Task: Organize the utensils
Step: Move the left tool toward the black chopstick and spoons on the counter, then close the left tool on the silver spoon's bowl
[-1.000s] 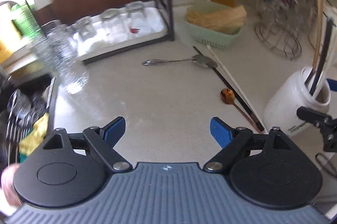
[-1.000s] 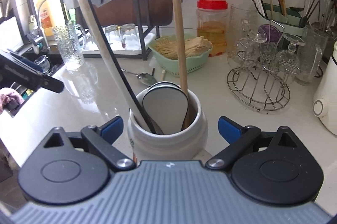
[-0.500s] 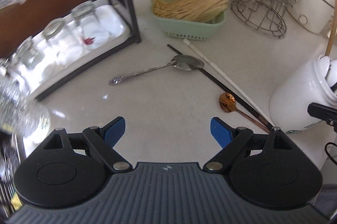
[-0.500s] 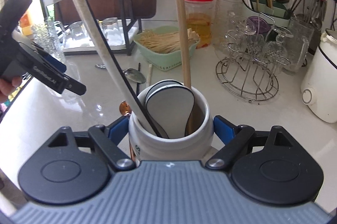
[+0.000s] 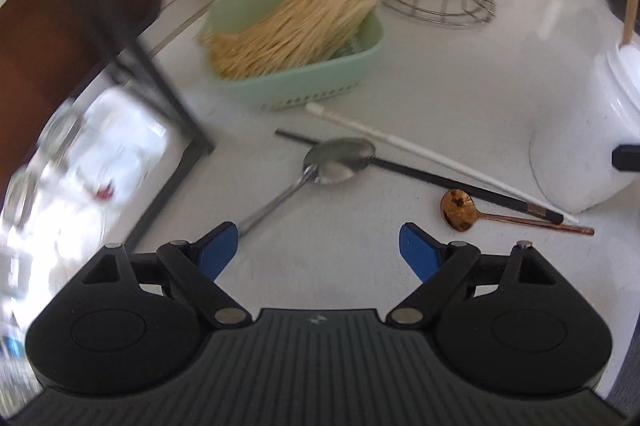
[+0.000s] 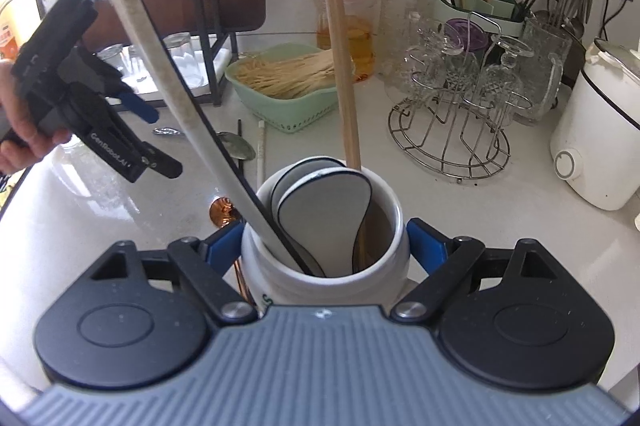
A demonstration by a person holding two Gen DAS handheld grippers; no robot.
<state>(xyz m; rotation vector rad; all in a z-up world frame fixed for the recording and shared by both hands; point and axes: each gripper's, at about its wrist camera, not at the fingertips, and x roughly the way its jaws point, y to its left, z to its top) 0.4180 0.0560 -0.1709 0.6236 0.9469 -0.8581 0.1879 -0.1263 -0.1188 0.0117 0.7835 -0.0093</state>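
Right gripper (image 6: 325,246) clasps the glossy white ceramic jar (image 6: 326,268) (wooden and plastic handles inside); left gripper (image 5: 319,248) hangs spread above the speckled counter (image 5: 460,86), over a steel spoon (image 5: 320,170) and a small round-bowled copper spoon (image 5: 458,209).

On the table (image 5: 460,74), the large spoon (image 5: 336,160) lies before the basket (image 5: 304,86). Two chopsticks (image 5: 440,158) lie beside it; the small spoon (image 5: 460,210) lies left of the jar (image 6: 324,266).
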